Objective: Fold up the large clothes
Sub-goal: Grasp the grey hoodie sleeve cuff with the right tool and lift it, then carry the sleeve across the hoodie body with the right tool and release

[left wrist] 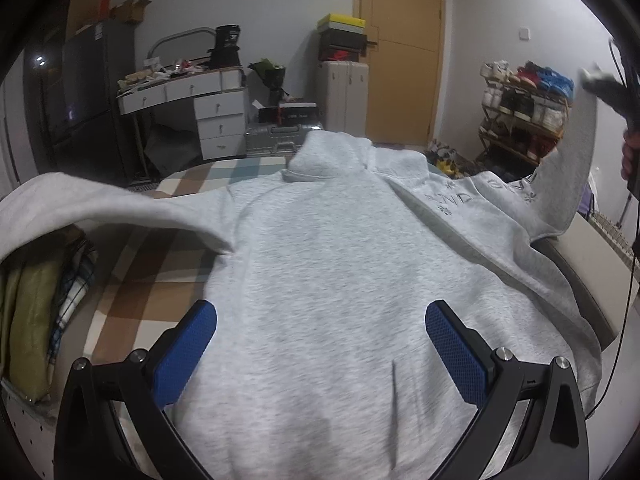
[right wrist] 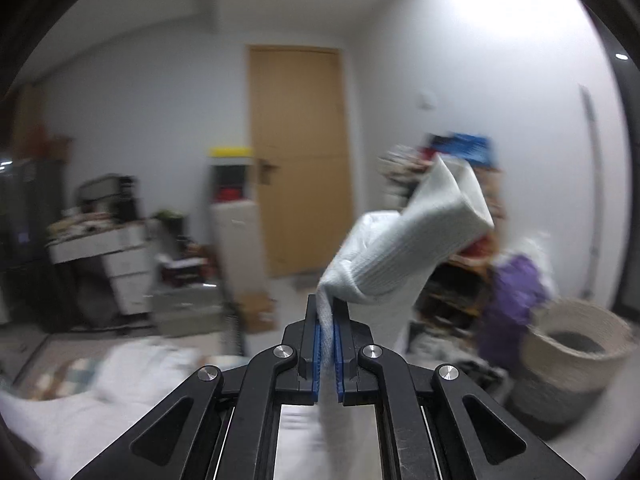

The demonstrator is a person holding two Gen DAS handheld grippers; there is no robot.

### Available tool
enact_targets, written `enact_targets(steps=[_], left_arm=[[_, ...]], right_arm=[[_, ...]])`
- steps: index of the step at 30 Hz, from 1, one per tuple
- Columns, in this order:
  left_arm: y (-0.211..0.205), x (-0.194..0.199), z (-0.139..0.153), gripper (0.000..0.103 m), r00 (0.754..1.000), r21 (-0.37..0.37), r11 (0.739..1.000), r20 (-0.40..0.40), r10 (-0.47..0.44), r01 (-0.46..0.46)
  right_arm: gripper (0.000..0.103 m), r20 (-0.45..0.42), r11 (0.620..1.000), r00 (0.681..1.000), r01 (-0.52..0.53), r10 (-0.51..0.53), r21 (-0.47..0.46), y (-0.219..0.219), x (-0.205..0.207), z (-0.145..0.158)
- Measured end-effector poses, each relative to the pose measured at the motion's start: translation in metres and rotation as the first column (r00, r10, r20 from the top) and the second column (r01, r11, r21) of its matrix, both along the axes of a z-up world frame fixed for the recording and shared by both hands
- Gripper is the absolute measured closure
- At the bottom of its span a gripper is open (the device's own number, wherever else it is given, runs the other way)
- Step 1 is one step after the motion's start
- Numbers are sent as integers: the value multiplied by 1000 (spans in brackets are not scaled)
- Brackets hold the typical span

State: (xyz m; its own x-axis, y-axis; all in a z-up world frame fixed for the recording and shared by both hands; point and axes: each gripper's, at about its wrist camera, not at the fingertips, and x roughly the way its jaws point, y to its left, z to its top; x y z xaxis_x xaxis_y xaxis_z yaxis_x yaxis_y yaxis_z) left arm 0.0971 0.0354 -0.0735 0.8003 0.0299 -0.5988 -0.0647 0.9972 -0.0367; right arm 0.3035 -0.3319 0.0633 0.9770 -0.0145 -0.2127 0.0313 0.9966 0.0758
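Observation:
A light grey hoodie (left wrist: 332, 264) lies spread on the checked bed (left wrist: 132, 292), hood towards the far end. Its left sleeve (left wrist: 100, 208) stretches out to the left. My left gripper (left wrist: 320, 320) is open and empty, hovering over the hoodie's lower body. My right gripper (right wrist: 327, 320) is shut on the right sleeve (right wrist: 404, 248) near its ribbed cuff (right wrist: 456, 200) and holds it up in the air. In the left wrist view the lifted sleeve (left wrist: 568, 184) rises at the far right, under the right gripper (left wrist: 612, 92).
A folded pile of bedding (left wrist: 40, 312) lies at the bed's left edge. Beyond the bed stand a white desk (left wrist: 188, 100), a suitcase (left wrist: 276, 138), a wooden door (left wrist: 400, 52) and a shoe rack (left wrist: 524, 108). A woven basket (right wrist: 576, 348) stands on the floor at right.

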Motion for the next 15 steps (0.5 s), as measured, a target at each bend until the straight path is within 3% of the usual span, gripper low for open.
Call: enact_targets(steps=[2,6,10,13,15], left_arm=[[11,-7,1,1,1000,-13,1000,10,22,-22],[38,-19,1,1,996,-46,995,29,86,-85],[59,-27,0,1,990,-76,987,30,141,-138],[69,-27,-1,1,984,-88,982,31,173,-170],[73,-23,-2,1,983,-99,979,24,181,-178]], right_arm=[[98,10,989,989,-146,146,-14,63,-5,3],[98,-74,904,903,-426,424,-24,198,-6,-32],[98,-279,798,763,-603,583,20,316,-2,-120],[98,-461,717,615,-694,640,69,394,-6,-206],[97,-553,691,532,-714,641,114,417,-6,-248]])
